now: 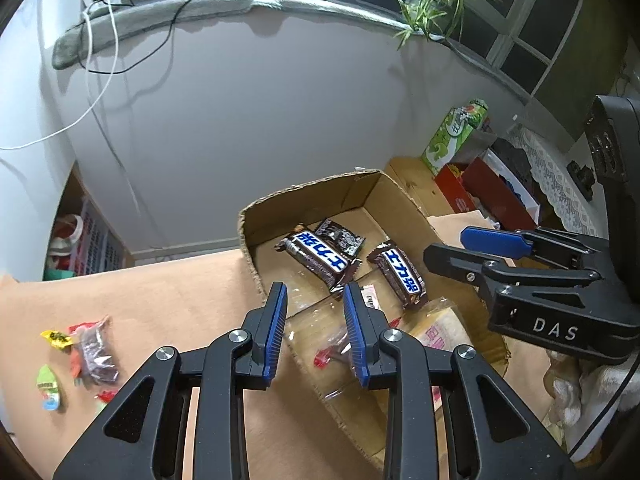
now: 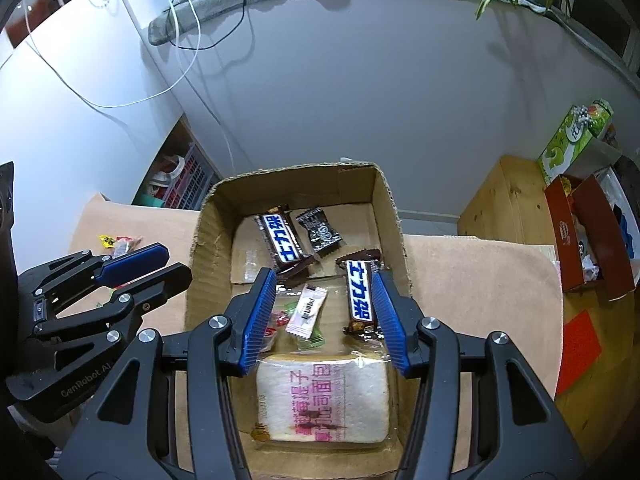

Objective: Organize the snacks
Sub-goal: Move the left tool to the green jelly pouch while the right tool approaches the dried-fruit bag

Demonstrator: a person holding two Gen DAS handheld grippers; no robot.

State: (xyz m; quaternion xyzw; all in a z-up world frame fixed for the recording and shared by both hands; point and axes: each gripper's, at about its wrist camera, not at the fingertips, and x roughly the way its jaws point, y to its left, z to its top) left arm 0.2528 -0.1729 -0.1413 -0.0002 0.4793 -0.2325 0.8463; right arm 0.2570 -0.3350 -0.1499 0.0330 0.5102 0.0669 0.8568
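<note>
- Cardboard box (image 2: 400,240) on the table (image 2: 480,280), open top; inside already: two choc bars, a dark candy (image 2: 319,231), a white sachet (image 2: 308,310), a wrapped bread slice (image 2: 322,396).
- Right gripper (image 2: 324,320) above the box's near half, fingers (image 2: 258,320) wide, holding nothing.
- Right-hand choc bar (image 2: 361,296) just inside the right finger, long axis roughly along the fingers; the other choc bar (image 2: 282,238) farther in, angled.
- Left gripper (image 1: 316,328) at the box's left wall, tips above it, fingers (image 1: 276,328) part open, empty.
- Still loose: small pile of candies (image 1: 80,356) on the table, left of the box, well apart from it.
- Key relation: pile lies to the left of the left fingers and somewhat nearer the camera, not ahead of them; left hand clearly nearer, right hand w/ the whole box between.
- Likely next, as a guess: left hand swings left & down to the pile; wrappers small & crinkly, axes mixed, so prob. one at a time.
- Risk: pinching two at once, or flicking one off the table.
</note>
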